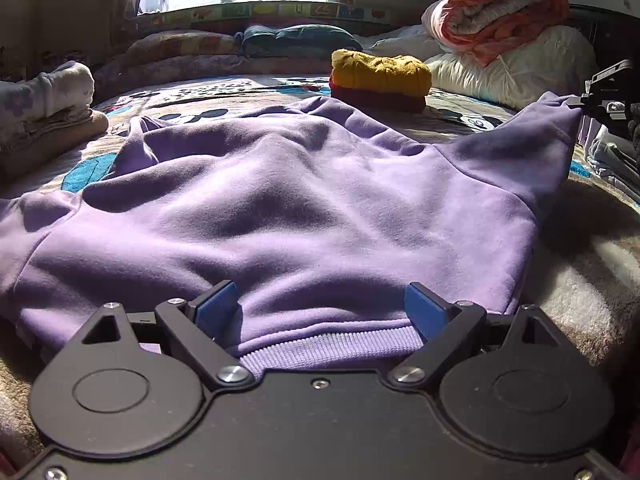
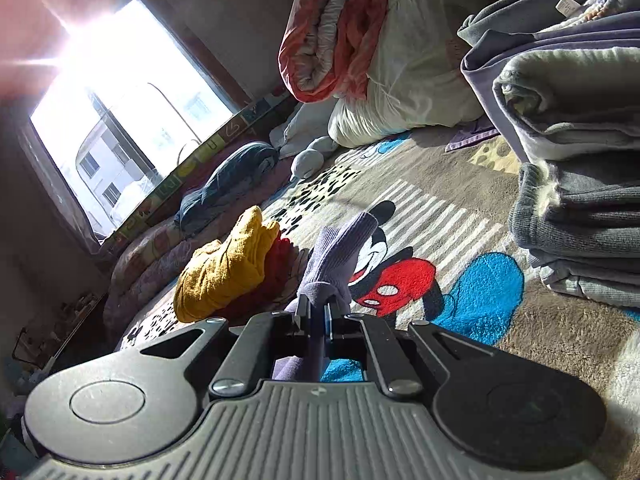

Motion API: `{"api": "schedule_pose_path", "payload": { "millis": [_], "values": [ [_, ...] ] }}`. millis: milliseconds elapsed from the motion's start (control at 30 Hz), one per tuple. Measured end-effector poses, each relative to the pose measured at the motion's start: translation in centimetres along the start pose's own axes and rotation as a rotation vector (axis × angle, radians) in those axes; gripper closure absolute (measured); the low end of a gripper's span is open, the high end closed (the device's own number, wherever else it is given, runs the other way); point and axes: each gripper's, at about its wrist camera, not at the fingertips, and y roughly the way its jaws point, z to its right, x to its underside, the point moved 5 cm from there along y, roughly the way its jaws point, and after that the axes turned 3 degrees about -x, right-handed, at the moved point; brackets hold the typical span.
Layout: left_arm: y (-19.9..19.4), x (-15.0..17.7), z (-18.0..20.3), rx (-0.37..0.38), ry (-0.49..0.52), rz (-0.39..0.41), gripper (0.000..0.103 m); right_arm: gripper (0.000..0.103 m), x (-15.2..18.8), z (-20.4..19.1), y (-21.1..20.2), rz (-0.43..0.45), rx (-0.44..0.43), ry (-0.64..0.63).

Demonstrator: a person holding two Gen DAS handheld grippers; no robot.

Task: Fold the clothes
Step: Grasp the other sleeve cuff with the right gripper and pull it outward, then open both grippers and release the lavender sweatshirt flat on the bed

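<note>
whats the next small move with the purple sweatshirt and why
Probably carry the right claw inward across the body. It is shut on the sleeve cuff of the purple sweatshirt, which lies spread flat on the blanket, while the left claw sits open at the ribbed hem.

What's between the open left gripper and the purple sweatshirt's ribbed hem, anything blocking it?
Nothing visible. The left gripper is open with the purple sweatshirt directly ahead, its ribbed hem lying between the fingers. The right gripper already pinches a sleeve cuff off to the side.
</note>
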Motion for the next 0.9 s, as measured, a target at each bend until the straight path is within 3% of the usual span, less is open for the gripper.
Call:
{"api": "schedule_pose_path", "payload": {
  "millis": [367, 400, 467, 500, 900],
  "values": [
    [-0.3, -0.1, 0.0, 0.011, 0.011, -0.001, 0.012, 0.094, 3.1, 4.8, 3.2, -0.123, 0.16, -0.012],
    [-0.4, -0.1, 0.0, 0.011, 0.014, -0.001, 0.012, 0.092, 3.0, 4.8, 2.9, -0.111, 0.171, -0.017],
    [-0.8, -0.1, 0.2, 0.019, 0.019, 0.004, 0.012, 0.075, 2.8, 4.7, 2.4, -0.089, 0.193, -0.028],
    [-1.0, -0.1, 0.2, 0.023, 0.022, 0.007, 0.012, 0.074, 2.8, 4.5, 2.2, -0.081, 0.2, -0.038],
    [-2.8, -0.7, 2.5, 0.115, 0.058, 0.091, 0.012, 0.074, 10.4, -7.1, 1.9, -0.288, -0.094, -0.558]
  ]
}}
